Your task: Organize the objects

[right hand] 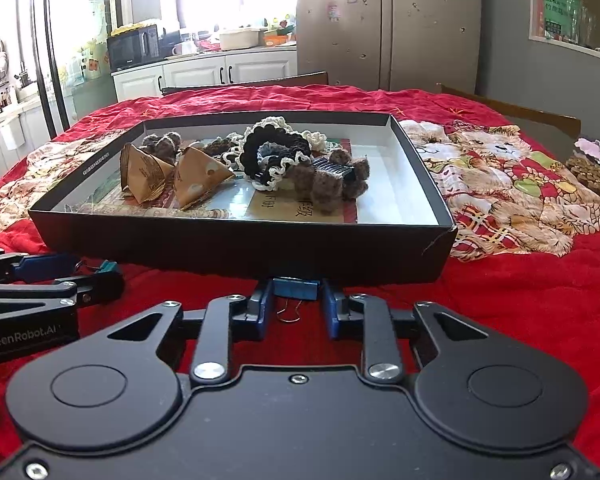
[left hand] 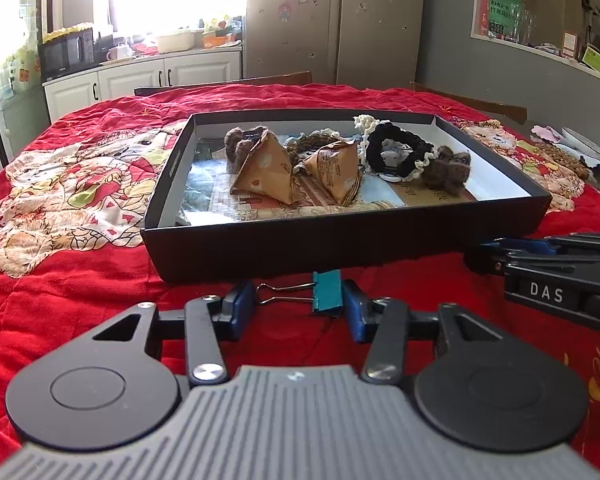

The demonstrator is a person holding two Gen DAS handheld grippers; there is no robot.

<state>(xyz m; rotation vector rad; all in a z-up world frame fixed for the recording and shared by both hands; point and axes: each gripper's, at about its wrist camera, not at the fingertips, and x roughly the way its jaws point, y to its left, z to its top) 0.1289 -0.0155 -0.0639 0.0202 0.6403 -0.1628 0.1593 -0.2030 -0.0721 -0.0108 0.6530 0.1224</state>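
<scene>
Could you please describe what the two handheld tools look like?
Both are black linkage mechanisms with blue finger pads and silver pivot screws. The left tool has a ribbed grey body and a "GenRobot.AI" label; the right tool has a smooth black body and a "DAS" marking.

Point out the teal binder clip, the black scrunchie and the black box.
teal binder clip (left hand: 327,291): left wrist view, on its teal body.
black scrunchie (left hand: 400,146): left wrist view, on its upper band.
black box (left hand: 300,246): left wrist view, on its near outer wall.
</scene>
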